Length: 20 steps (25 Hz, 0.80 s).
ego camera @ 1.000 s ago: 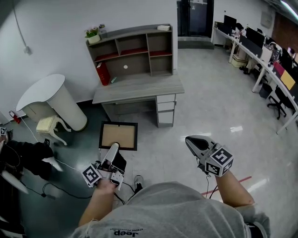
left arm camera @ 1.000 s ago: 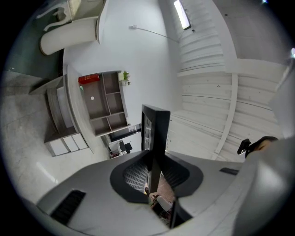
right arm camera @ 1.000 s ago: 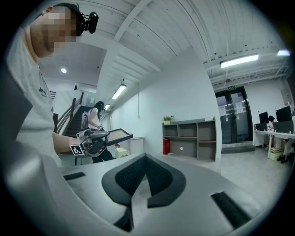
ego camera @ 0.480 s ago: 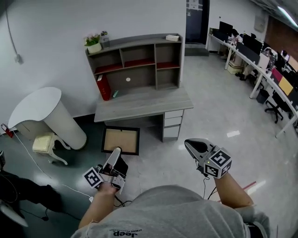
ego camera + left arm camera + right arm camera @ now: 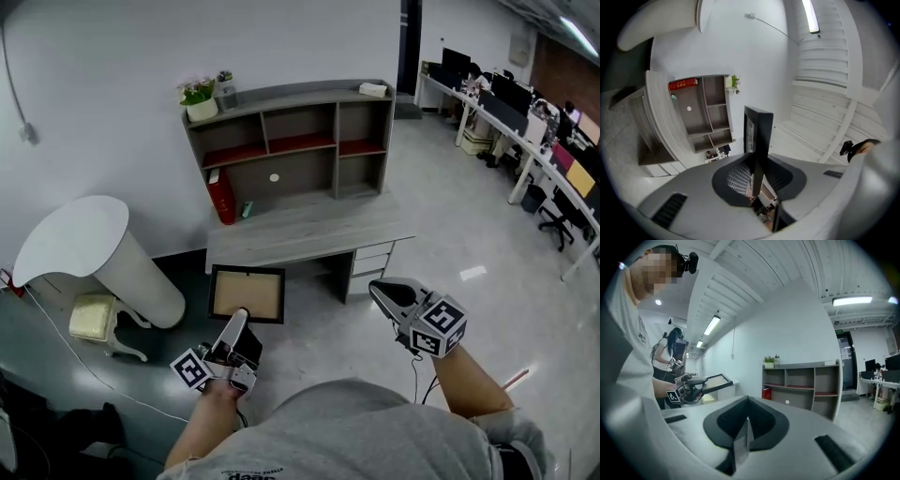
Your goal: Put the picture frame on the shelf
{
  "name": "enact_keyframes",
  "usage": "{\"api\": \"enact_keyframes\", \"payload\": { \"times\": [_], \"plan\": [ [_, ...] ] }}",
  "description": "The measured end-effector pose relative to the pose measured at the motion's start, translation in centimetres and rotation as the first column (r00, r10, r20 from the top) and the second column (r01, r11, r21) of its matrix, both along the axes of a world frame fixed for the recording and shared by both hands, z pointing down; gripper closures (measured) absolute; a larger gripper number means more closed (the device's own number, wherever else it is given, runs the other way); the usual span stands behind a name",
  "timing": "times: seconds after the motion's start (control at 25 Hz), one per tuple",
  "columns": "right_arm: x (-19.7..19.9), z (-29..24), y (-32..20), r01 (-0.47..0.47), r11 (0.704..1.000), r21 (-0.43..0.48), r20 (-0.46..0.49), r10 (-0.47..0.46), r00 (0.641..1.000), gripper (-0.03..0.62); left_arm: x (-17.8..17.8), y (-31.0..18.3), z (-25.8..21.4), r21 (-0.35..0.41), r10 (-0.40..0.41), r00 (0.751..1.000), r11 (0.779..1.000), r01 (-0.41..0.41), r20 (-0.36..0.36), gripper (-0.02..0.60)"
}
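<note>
1. Now we clamp the left gripper (image 5: 235, 319) fingers on the picture frame (image 5: 247, 293) edge, to carry it nearly flat ahead of them.
2. Our right gripper (image 5: 380, 290) fingers rest together, empty; the shelf (image 5: 291, 141) is well beyond.

light: bright, even | source: ceiling tubes (image 5: 852, 300) | glare: floor (image 5: 473, 273) | edges: fisheye-bent, dark corners

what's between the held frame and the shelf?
Only the grey desktop the shelf stands on, seen in the head view beyond the picture frame in the left gripper.
</note>
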State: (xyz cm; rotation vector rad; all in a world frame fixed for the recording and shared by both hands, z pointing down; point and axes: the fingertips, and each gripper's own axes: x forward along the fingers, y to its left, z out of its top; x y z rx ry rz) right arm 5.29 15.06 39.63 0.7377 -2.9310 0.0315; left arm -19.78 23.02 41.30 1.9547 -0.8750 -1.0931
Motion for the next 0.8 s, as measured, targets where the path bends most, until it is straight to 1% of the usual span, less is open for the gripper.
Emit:
{"api": "enact_keyframes", "payload": {
  "times": [0.16, 0.32, 0.48, 0.64, 0.8],
  "plan": [
    [-2.5, 0.2, -1.9, 0.016, 1.000, -0.004, -0.013, -0.016, 1.000, 0.577, -2.7, -1.3, 0.1, 0.005, -0.024, 1.000, 1.000, 0.024, -0.011, 0.492],
    [-4.4, 1.0, -4.5, 0.032, 0.999, -0.012, -0.015, -0.032, 0.999, 0.577, -4.3, -2.7, 0.8, 0.000, -0.045, 0.999, 0.999, 0.045, -0.013, 0.492],
    [-6.3, 1.5, -7.6, 0.074, 0.997, -0.013, -0.021, -0.074, 0.997, 0.577, -5.6, -4.8, 0.7, -0.004, -0.078, 0.997, 0.997, 0.078, -0.013, 0.492],
    [-7.5, 2.3, -11.6, 0.118, 0.993, -0.015, -0.007, -0.118, 0.993, 0.577, -6.1, -7.5, 0.8, -0.004, -0.112, 0.994, 0.994, 0.112, -0.003, 0.492],
    [-8.1, 2.9, -17.6, 0.163, 0.986, -0.015, 0.007, -0.163, 0.987, 0.577, -6.3, -12.0, 0.8, 0.004, -0.160, 0.987, 0.987, 0.160, 0.008, 0.492]
  ]
}}
